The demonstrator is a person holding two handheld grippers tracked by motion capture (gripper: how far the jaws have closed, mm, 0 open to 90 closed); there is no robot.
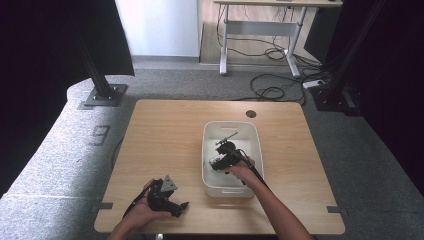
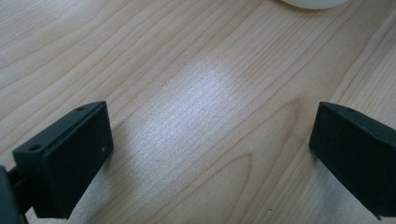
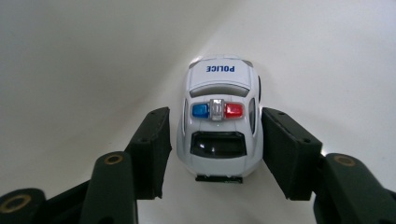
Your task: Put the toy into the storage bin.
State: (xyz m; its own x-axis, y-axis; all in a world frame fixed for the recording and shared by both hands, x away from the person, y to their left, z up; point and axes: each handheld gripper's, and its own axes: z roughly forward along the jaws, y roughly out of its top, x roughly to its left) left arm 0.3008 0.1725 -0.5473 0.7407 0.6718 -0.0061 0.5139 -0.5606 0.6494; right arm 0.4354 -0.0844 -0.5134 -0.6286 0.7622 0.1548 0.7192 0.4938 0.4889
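The right hand-held gripper (image 3: 215, 154) reaches down into the white bin (image 1: 209, 150) in the middle of the table (image 1: 165, 140), and a toy police car (image 3: 219, 123) sits on the bin floor between its jaws. The jaws stand apart, with a thin gap on each side of the car, so the pads do not press on it. I judge the step to be either the pick-up or the release of the car inside the bin; the frames do not say which. If it is a pick-up, the next move calls for closing squarely on the car's flanks before lifting, since the rounded body could slip.

The car is small and white, with dark windows, a blue and red light bar on the roof and "POLICE" in blue on its body.

The left hand-held gripper (image 1: 170, 200) rests near the table's front edge, jaws wide apart over bare wood, holding nothing.
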